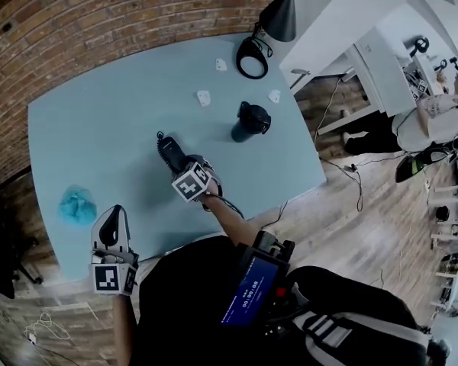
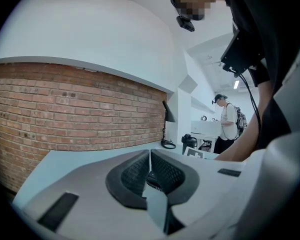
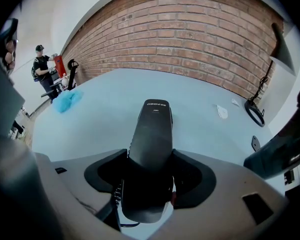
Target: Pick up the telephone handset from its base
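Note:
My right gripper (image 1: 181, 165) (image 3: 149, 160) is shut on a black telephone handset (image 1: 169, 149) (image 3: 153, 129) over the middle of the light blue table (image 1: 114, 120). The handset points away from me and sticks out well past the jaws. Its coiled cord (image 3: 117, 194) hangs below the jaws. A dark upright object (image 1: 250, 120), possibly the base, stands to the right and apart from the handset. My left gripper (image 1: 114, 212) (image 2: 150, 156) is near the table's front edge, pads together with nothing between them.
A crumpled blue cloth (image 1: 78, 204) (image 3: 67, 100) lies at the table's left. A black lamp (image 1: 278, 12) with a ring base (image 1: 251, 56) stands at the far edge, with small white pieces (image 1: 204, 97) nearby. A person (image 1: 435, 117) stands by white desks at the right.

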The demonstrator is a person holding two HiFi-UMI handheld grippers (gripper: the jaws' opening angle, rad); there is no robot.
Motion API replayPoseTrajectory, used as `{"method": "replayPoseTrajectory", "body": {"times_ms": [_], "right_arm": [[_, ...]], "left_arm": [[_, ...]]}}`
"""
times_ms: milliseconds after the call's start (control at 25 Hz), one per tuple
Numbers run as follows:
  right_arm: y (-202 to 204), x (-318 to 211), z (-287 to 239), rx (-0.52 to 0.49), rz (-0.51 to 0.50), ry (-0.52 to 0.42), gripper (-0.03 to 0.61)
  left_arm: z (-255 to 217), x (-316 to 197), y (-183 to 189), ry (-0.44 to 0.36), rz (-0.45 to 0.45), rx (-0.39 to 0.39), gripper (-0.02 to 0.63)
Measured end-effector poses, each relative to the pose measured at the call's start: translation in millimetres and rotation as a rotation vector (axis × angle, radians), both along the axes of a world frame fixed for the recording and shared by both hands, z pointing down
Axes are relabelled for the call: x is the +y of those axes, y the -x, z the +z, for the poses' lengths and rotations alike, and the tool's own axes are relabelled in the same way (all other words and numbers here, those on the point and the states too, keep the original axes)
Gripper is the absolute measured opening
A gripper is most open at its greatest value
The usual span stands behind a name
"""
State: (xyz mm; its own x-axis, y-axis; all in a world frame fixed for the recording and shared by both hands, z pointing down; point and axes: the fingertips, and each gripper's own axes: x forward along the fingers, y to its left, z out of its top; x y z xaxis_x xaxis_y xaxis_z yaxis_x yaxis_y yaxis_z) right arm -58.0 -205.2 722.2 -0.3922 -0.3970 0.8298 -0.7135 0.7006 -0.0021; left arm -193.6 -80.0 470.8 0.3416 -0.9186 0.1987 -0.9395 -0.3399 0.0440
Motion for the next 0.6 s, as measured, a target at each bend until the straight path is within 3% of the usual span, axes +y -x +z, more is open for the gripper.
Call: {"method": "replayPoseTrajectory", "body": {"times_ms": [600], "right_arm": [[-6.5,-4.6,-18.5,-0.102,0.057,0.017,0.263]], "left_arm": [[6.4,-5.0,-9.3,0.023,0.008,0.003,0.027]]}}
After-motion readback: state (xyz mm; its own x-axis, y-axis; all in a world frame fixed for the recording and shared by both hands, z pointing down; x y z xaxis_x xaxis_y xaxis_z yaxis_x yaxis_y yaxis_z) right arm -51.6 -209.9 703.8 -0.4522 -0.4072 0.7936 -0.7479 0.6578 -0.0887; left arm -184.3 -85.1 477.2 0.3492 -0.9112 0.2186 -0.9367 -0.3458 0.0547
